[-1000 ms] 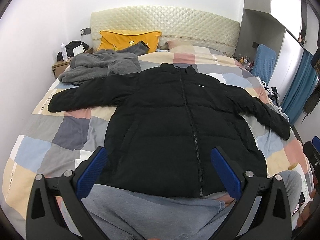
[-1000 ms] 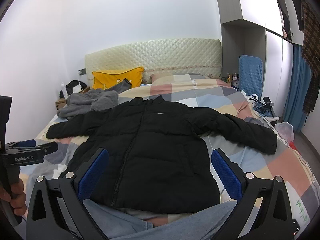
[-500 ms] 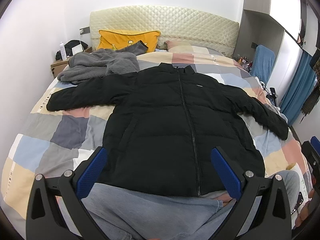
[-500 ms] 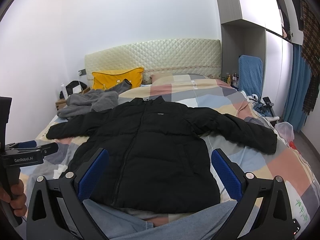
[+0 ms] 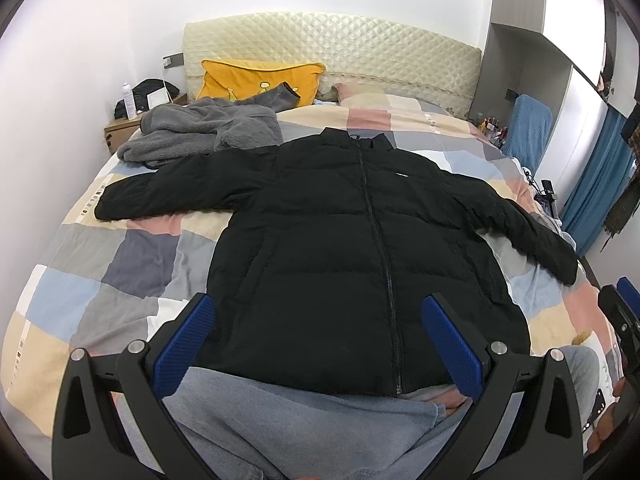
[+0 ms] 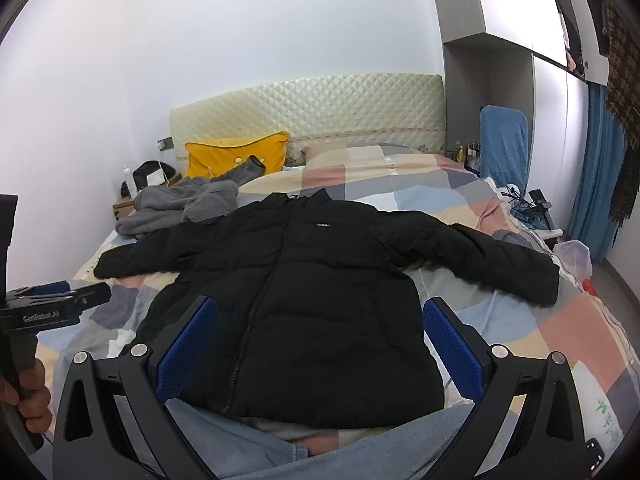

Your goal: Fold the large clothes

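Left wrist view first: my left gripper [image 5: 318, 338] hangs over the near end of the bed with its blue pads spread wide and nothing between them. My right gripper [image 6: 320, 338] is the same, wide open and empty, held a little to the right. Below both are my grey trousers [image 5: 288, 420], so I stand at the foot of the bed.

The black jacket [image 5: 360, 248] lies flat on the checked bedspread [image 5: 120, 264], front up, zipped, hem nearest me, collar toward the headboard [image 5: 332, 52], both sleeves stretched out sideways. No fold is made yet, I judge; this is the start. The next move calls for taking a sleeve end, probably the left sleeve [image 5: 168, 194] with my left gripper, and bringing it across the chest.

The right sleeve [image 6: 492, 256] ends close to the right edge of the bed, so little room is there. On the left, open bedspread lies beside the jacket. Farther off, a grey fleece [image 5: 200, 132] touches the left shoulder and may get in the way. Behind it is a yellow pillow [image 5: 256, 80].
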`<state>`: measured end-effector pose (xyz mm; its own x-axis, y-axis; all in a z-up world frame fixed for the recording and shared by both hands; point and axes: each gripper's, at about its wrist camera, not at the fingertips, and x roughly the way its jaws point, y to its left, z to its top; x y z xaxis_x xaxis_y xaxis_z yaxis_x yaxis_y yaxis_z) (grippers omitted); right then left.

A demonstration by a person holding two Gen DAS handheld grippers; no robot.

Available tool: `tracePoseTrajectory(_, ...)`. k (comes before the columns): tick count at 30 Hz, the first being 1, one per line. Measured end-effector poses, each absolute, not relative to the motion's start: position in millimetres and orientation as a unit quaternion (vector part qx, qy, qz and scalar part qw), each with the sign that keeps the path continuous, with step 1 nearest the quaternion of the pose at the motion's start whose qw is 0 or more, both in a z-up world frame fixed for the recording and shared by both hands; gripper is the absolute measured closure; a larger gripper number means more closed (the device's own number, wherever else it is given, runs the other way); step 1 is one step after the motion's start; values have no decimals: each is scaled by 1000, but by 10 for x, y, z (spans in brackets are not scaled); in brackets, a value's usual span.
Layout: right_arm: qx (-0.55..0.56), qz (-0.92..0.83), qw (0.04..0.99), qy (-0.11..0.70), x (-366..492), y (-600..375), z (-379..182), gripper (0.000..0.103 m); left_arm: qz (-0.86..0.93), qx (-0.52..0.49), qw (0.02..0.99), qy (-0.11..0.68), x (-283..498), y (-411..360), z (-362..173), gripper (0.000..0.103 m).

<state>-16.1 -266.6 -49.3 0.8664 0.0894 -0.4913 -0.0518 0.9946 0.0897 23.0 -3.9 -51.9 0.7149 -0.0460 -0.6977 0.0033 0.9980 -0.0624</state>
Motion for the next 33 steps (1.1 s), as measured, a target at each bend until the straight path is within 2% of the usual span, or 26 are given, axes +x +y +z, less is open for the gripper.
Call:
tracePoseTrajectory(22,24,1,976,214,178,-3175,-210,0,-38,-19,939,341,680,-382,-155,0)
tracePoseTrajectory(33,49,-75,977,194,406,-3928,-194,0,-38,-18,954,298,1147,-518,149,0)
